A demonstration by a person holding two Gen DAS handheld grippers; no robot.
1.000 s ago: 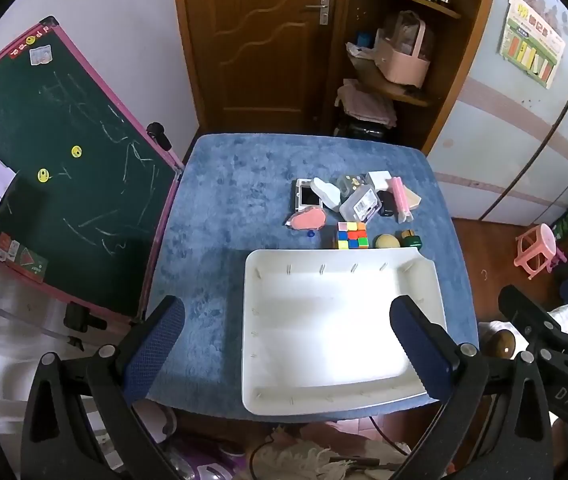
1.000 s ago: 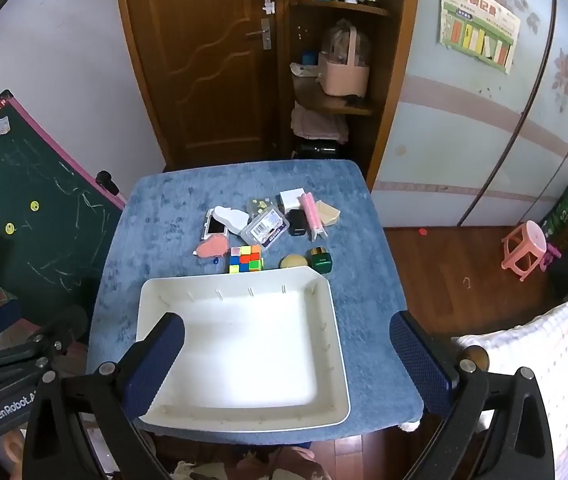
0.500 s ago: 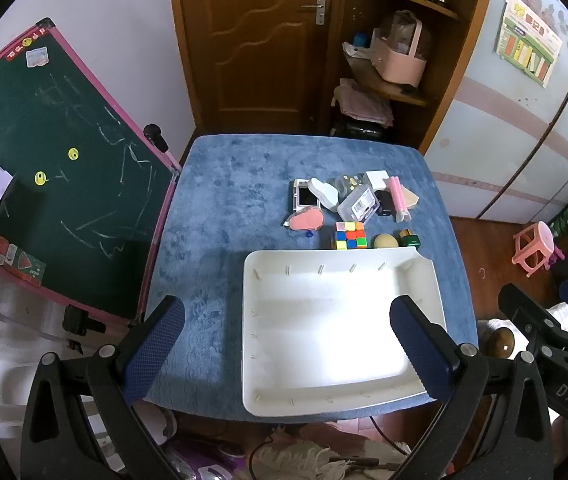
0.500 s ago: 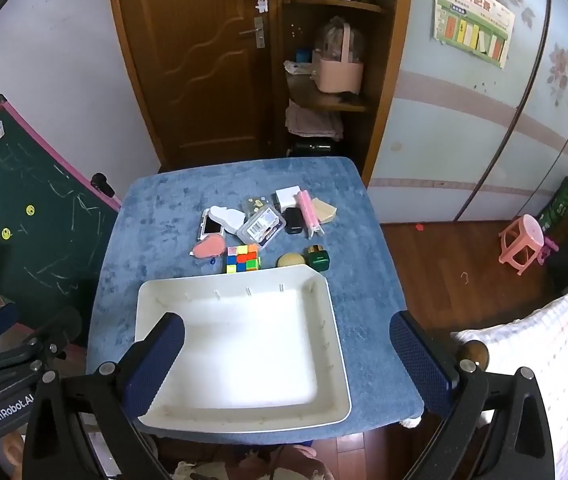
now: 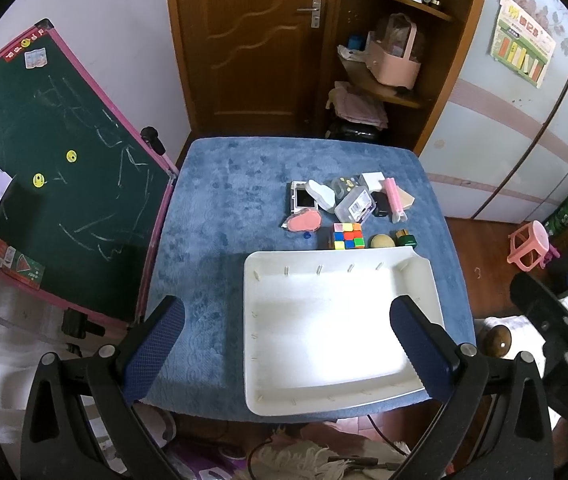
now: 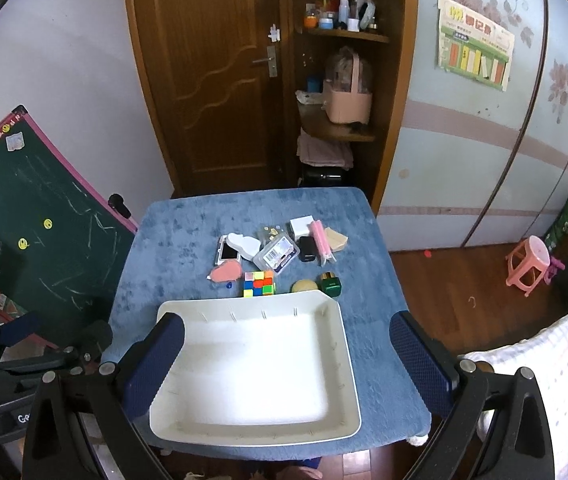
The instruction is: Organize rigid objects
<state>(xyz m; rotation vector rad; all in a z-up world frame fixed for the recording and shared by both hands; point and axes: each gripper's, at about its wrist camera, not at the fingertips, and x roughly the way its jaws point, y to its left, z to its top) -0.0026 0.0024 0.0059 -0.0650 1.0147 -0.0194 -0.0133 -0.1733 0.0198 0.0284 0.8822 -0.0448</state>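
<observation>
Overhead, both claws, left claw [image 5: 287, 344] and right claw [image 6: 287, 360], spread wide; one tray [image 5: 424, 280]; one cube [image 5: 348, 235].

Well beyond the open jaws stands a brown wooden door [image 6: 220, 76] beside a corner shelf [image 6: 342, 34] holding a pink basket [image 6: 347, 102], a green chalkboard [image 5: 48, 160] leans off to their left, and a pink stool [image 6: 528, 266] sits on the floor to their right.

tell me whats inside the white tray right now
Nothing shows inside the white tray: its bare floor is visible. The Rubik's cube and other items sit beyond its far rim. A corner of the floor is hidden by one hand-held gripper finger.
</observation>
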